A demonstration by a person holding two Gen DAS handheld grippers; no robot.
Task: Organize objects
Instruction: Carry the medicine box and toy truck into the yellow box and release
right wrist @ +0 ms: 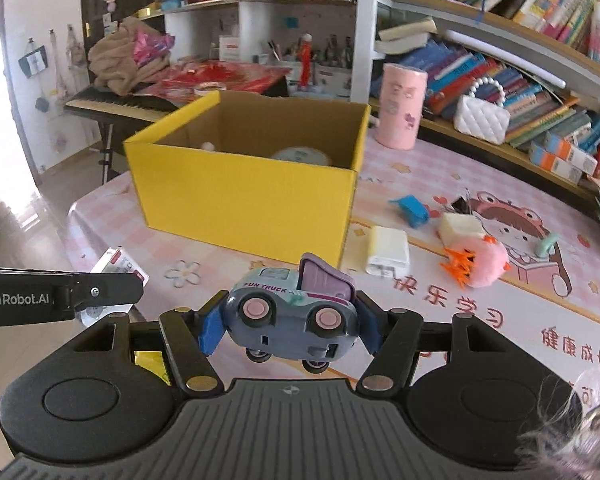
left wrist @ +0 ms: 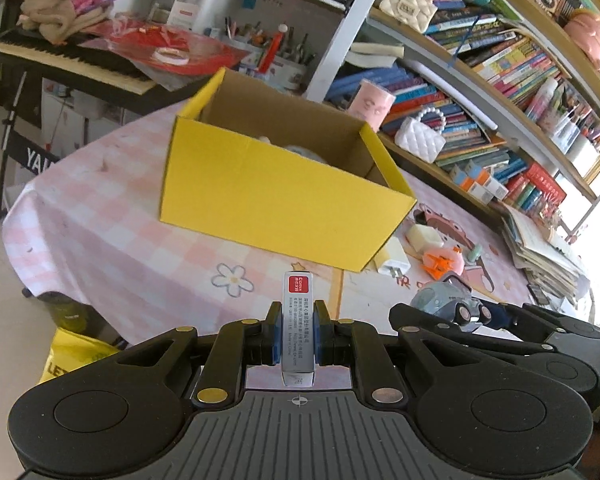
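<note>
Fingers first, left to right. Left gripper point(left wrist: 296, 334) is clamped tight on a thin little box point(left wrist: 298, 328), grey-white with a red label at the top and tiny print down the side. The box stands upright between the blue pads, off the desk point(left wrist: 100, 240), pointing at the yellow box point(left wrist: 268, 196).

Right gripper point(right wrist: 290, 322) sits about half open, but only because it's squeezing a toy truck point(right wrist: 292, 320). Truck is blue-grey with pink wheels and a purple flap up on its back, "FUN TRUCK" along the side. It's turned sideways, tilted, wheels facing the camera, also held off the desk.

Yellow box sits open on the pink checked cloth ahead of both, with a round pale thing point(right wrist: 300, 156) inside. Right of it on the desk: white charger point(right wrist: 388, 254), blue clip point(right wrist: 412, 208), yellowish block point(right wrist: 460, 228), pink plush point(right wrist: 484, 264) touching an orange spiky thing point(right wrist: 458, 266).
</note>
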